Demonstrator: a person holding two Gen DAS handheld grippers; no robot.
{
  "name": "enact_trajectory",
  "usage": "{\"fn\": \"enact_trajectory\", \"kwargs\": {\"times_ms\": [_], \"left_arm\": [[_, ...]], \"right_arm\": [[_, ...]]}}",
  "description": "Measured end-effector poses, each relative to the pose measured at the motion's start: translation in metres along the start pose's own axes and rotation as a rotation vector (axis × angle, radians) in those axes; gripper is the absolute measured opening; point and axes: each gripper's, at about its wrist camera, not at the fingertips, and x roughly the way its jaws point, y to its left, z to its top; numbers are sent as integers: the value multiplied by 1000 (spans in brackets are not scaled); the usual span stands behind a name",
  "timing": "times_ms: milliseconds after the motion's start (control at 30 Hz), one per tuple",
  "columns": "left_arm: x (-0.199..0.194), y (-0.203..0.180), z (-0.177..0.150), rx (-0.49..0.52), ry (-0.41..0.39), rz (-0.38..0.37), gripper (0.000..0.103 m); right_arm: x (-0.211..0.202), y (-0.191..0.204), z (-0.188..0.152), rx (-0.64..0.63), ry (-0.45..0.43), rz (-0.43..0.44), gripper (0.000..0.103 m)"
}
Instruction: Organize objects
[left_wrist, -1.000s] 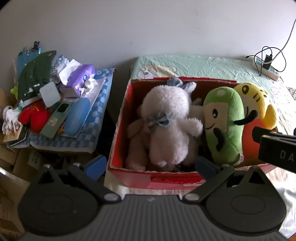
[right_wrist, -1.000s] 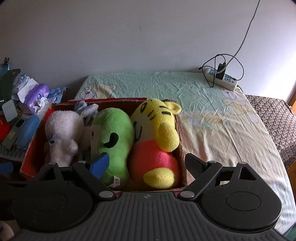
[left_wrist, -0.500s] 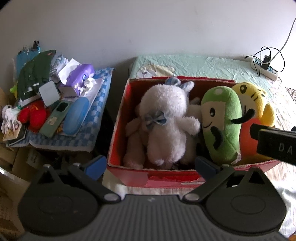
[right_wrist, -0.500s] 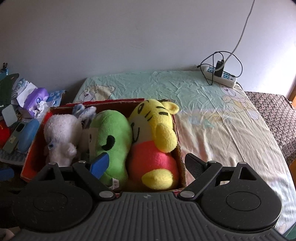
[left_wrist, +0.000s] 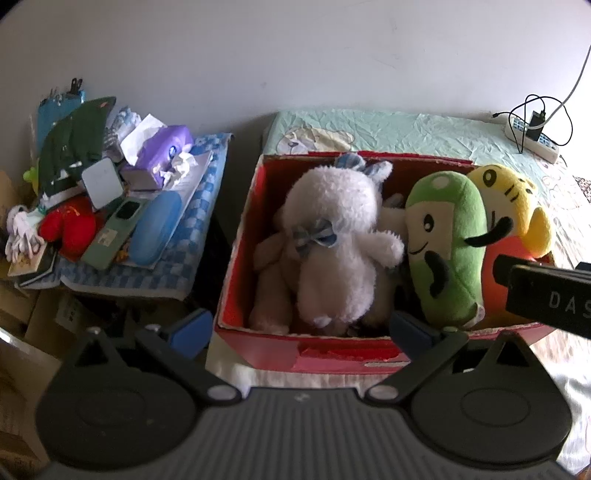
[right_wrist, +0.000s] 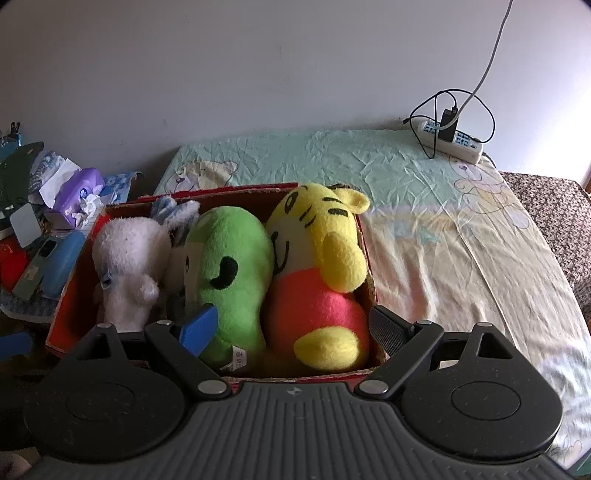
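Observation:
A red cardboard box (left_wrist: 317, 354) stands on the bed and holds three plush toys: a white rabbit (left_wrist: 332, 229), a green pea-shaped toy (left_wrist: 443, 243) and a yellow tiger with a red belly (left_wrist: 513, 214). The same box (right_wrist: 62, 314), white rabbit (right_wrist: 125, 258), green toy (right_wrist: 229, 273) and tiger (right_wrist: 321, 258) show in the right wrist view. My left gripper (left_wrist: 299, 328) is open and empty in front of the box's near wall. My right gripper (right_wrist: 295, 325) is open and empty above the box's near right side; its body (left_wrist: 546, 291) shows in the left wrist view.
A cluttered side table (left_wrist: 184, 236) stands left of the box with a purple tissue pack (left_wrist: 162, 155), a blue case (left_wrist: 155, 229), a red item (left_wrist: 70, 229) and other things. A power strip (right_wrist: 450, 140) with cables lies at the bed's far right. Bed sheet (right_wrist: 461, 240) spreads right of the box.
Both grippers have drawn back slightly from the box, which now sits a little farther in both views. The toys have not moved. Both grippers stay open.

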Motion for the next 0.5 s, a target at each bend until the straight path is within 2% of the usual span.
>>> {"fn": "enact_trajectory", "kwargs": {"times_ms": [500], "left_arm": [[6, -1, 11, -3, -13, 10, 101]], "right_arm": [[3, 2, 7, -13, -15, 14, 91]]}}
